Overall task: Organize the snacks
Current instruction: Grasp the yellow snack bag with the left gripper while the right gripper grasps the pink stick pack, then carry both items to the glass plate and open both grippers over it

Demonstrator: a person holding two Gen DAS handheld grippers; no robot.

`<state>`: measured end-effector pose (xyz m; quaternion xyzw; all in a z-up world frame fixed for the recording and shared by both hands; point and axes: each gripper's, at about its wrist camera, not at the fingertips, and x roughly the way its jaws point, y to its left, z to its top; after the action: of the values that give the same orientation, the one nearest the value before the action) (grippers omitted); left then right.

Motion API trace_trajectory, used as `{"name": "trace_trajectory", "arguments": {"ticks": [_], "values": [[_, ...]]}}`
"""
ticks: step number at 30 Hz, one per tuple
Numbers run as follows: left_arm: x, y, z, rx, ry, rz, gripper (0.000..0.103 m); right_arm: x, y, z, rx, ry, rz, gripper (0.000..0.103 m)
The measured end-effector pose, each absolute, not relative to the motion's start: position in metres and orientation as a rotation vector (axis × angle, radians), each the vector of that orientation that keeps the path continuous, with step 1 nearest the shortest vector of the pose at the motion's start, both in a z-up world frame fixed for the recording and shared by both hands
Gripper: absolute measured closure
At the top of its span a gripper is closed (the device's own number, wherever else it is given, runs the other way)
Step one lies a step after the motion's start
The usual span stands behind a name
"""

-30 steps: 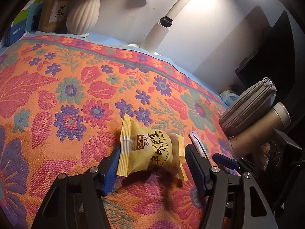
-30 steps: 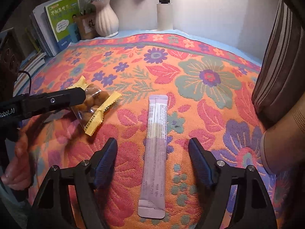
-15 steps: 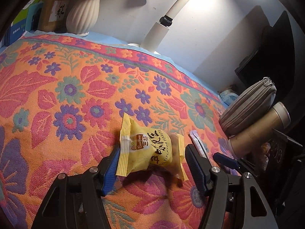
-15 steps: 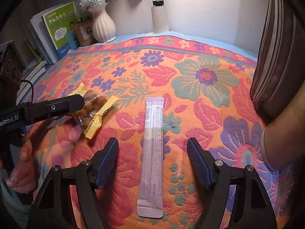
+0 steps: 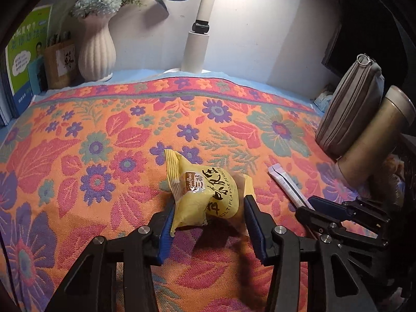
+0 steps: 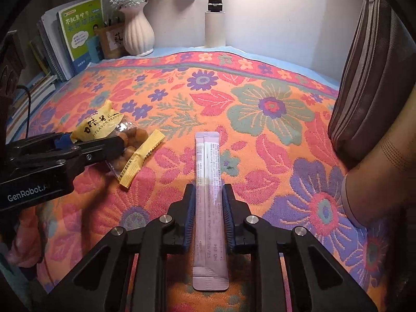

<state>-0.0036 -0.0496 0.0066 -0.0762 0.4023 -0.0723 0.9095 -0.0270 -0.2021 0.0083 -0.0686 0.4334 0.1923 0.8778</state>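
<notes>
Both grippers are busy on the flowery cloth (image 5: 109, 135). The left gripper (image 5: 209, 209) has the yellow peanut bag (image 5: 205, 195) between its blue pads, and the bag sits tipped up off the cloth, so I think it is pinched and held. One pad touches the left side of the bag; the other is right by its crinkled end. The right gripper (image 6: 208, 202) has its two fingers closed in on the long pink stick packet (image 6: 210, 195), one on each side, touching its edges. The packet lies flat and straight on the cloth, pointing away toward the wall, with its near end poking out behind the fingers. The two snacks are near each other in the middle of the cloth. At the back stand a white vase (image 6: 136, 32) with flowers, some books (image 6: 78, 28) and a lamp post (image 5: 196, 49); a gray pouch (image 5: 351, 104) and a tan cup (image 5: 377, 135) are off to the right side. I think this is the grabbing step, with both snacks caught but not yet put anywhere. Next, the packet needs a firm squeeze and a lift, because it is thin and flat and could slip. I see no box or bowl for them.
</notes>
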Motion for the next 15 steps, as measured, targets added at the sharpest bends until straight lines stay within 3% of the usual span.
{"name": "trace_trajectory", "arguments": {"ticks": [15], "values": [[-0.061,-0.095,0.030,-0.196,0.790,-0.258,0.056,-0.096,-0.273,0.035,0.102,0.902,0.461,0.083]]}}
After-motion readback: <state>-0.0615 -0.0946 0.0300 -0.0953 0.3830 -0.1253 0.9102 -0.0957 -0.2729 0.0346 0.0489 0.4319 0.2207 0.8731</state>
